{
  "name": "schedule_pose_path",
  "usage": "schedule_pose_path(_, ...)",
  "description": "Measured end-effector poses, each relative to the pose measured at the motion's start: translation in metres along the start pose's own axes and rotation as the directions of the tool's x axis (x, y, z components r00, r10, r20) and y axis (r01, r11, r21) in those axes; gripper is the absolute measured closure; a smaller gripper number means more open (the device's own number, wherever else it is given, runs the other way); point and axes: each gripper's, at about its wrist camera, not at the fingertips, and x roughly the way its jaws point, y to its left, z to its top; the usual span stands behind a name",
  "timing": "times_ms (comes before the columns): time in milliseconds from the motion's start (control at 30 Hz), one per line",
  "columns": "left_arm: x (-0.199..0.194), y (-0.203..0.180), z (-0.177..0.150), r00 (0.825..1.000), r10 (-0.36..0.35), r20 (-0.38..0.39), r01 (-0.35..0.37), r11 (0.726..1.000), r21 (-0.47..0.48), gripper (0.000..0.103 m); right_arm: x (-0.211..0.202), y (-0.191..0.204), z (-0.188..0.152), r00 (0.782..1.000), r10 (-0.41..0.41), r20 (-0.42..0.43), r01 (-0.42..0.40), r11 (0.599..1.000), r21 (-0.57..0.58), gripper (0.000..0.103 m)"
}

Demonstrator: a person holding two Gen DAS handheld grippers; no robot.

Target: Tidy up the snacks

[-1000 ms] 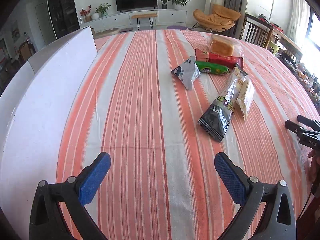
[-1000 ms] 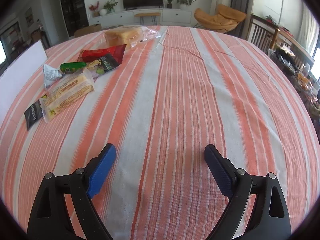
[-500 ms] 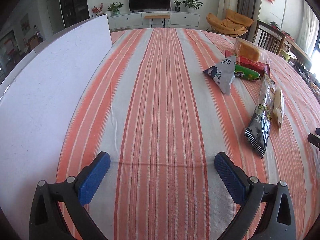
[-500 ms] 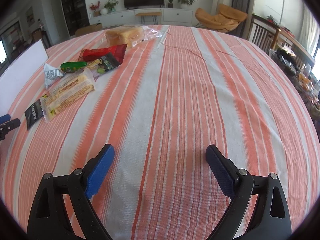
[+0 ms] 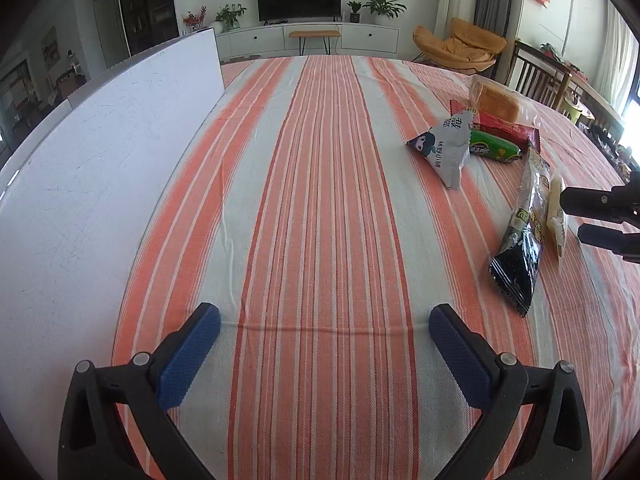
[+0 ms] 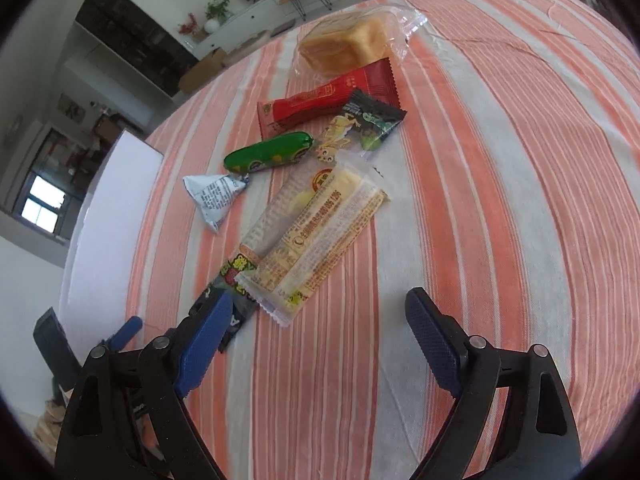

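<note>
Several snacks lie in a loose pile on the striped cloth: a bagged bread (image 6: 348, 44), a red pack (image 6: 328, 98), a green pack (image 6: 268, 154), a grey triangular pack (image 6: 212, 196), a long black pack (image 5: 524, 240) and a pale yellow biscuit pack (image 6: 320, 236). My right gripper (image 6: 320, 304) hovers at the near end of the yellow pack. Its jaws are closing, with the pack's near corner between the fingertips but not pressed. Its left finger (image 6: 208, 332) covers the black pack's end. My left gripper (image 5: 324, 320) stands open over bare cloth, away from the pile.
A white board (image 5: 100, 160) stands on edge along the left side of the table. The right gripper (image 5: 592, 216) shows at the right edge of the left wrist view. Wooden chairs (image 5: 536, 76) stand beyond the table's far right.
My right gripper has swung left to the snack pile and rolled, and its jaws have narrowed a little. The left gripper shifted early on, then stayed still.
</note>
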Motion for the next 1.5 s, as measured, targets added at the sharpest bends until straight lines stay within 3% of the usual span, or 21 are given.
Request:
schedule_pose_path(33,0.000,0.000,0.000,1.000,0.000,0.000,0.000,1.000,0.000,0.000,0.007,0.007,0.005,1.000,0.006,0.000,-0.006,1.000,0.000,0.027)
schedule_pose_path(67,0.000,0.000,0.000,1.000,0.000,0.000,0.000,1.000,0.000,0.000,0.014,0.012,0.007,1.000,0.000,-0.017,0.000,1.000,-0.001,0.051)
schedule_pose_path(100,0.000,0.000,0.000,1.000,0.000,0.000,0.000,1.000,0.000,0.000,0.018,0.015,0.009,1.000,-0.001,-0.017,0.001,1.000,-0.004,0.063)
schedule_pose_path(200,0.001,0.000,0.001,1.000,0.000,0.000,0.000,1.000,0.000,0.000,0.013,0.020,0.009,0.998,-0.026,-0.061,0.021,0.996,-0.086,0.070)
schedule_pose_path(267,0.001,0.000,0.001,1.000,0.000,0.000,0.000,1.000,0.000,0.000,0.003,0.020,0.007,0.990,-0.124,-0.073,0.108,0.974,-0.197,0.074)
schedule_pose_path(333,0.001,0.000,0.001,1.000,0.000,-0.001,0.000,1.000,0.000,0.000,-0.011,0.018,0.004,0.959,-0.283,-0.030,0.255,0.901,-0.352,0.074)
schedule_pose_path(400,0.000,0.000,0.000,1.000,0.000,0.000,0.000,1.000,0.000,0.000,-0.022,0.014,0.000,0.902,-0.431,0.034,0.393,0.783,-0.483,0.074)
schedule_pose_path(467,0.000,0.000,0.001,1.000,-0.001,-0.001,0.001,1.000,0.000,0.000,-0.027,0.009,-0.006,0.861,-0.504,0.062,0.448,0.695,-0.563,0.072)
schedule_pose_path(500,0.000,0.000,0.000,1.000,-0.001,-0.001,0.001,1.000,0.000,0.000,-0.032,0.004,-0.009,0.866,-0.495,0.070,0.443,0.694,-0.567,0.068)
schedule_pose_path(533,0.000,0.001,0.000,1.000,-0.001,-0.001,0.001,1.000,0.000,0.000,-0.039,-0.002,-0.011,0.884,-0.461,0.075,0.421,0.718,-0.555,0.060)
schedule_pose_path(567,0.000,0.001,0.001,1.000,-0.001,-0.001,0.001,1.000,0.000,0.000,-0.049,-0.011,-0.015,0.900,-0.426,0.090,0.405,0.744,-0.531,0.031)
schedule_pose_path(600,0.000,0.000,0.001,1.000,-0.001,-0.001,0.001,1.000,0.000,0.000,-0.059,-0.019,-0.020,0.908,-0.400,0.123,0.405,0.766,-0.499,0.025)
schedule_pose_path(733,0.000,0.001,0.000,1.000,-0.001,-0.001,0.001,1.000,0.001,0.000,-0.086,-0.056,-0.044,0.930,-0.327,0.168,0.368,0.846,-0.386,0.025)
schedule_pose_path(900,0.003,0.001,0.001,1.000,-0.007,-0.001,0.007,1.000,0.002,0.000,-0.086,-0.081,-0.056,0.929,-0.313,0.196,0.361,0.881,-0.304,0.025)
schedule_pose_path(1067,-0.011,-0.014,0.005,0.992,-0.130,-0.008,0.130,0.990,0.060,0.002,-0.079,-0.105,-0.055,0.941,-0.311,0.136,0.336,0.911,-0.239,0.025)
schedule_pose_path(1133,-0.022,-0.036,0.015,0.985,-0.173,0.017,0.169,0.976,0.135,0.002,-0.082,-0.108,-0.057,0.938,-0.309,0.154,0.339,0.911,-0.234,0.024)
schedule_pose_path(1233,-0.017,-0.081,0.036,0.983,-0.182,-0.018,0.179,0.934,0.310,0.002,-0.079,-0.110,-0.055,0.937,-0.310,0.163,0.341,0.912,-0.227,0.021)
schedule_pose_path(1333,0.008,-0.116,0.050,0.992,-0.110,-0.062,0.126,0.893,0.432,0.003,-0.076,-0.110,-0.056,0.931,-0.309,0.195,0.348,0.913,-0.212,0.016)
schedule_pose_path(1400,0.022,-0.128,0.053,0.992,-0.090,-0.091,0.121,0.883,0.453,0.023,-0.075,-0.110,-0.055,0.929,-0.312,0.197,0.351,0.912,-0.212,0.014)
schedule_pose_path(1467,0.020,-0.126,0.055,0.985,-0.140,-0.097,0.167,0.905,0.391,0.067,-0.076,-0.111,-0.055,0.930,-0.309,0.196,0.348,0.913,-0.211,0.014)
schedule_pose_path(1500,0.019,-0.125,0.053,0.981,-0.156,-0.111,0.186,0.911,0.368,0.067,-0.076,-0.111,-0.055,0.930,-0.310,0.196,0.349,0.913,-0.211,0.014)
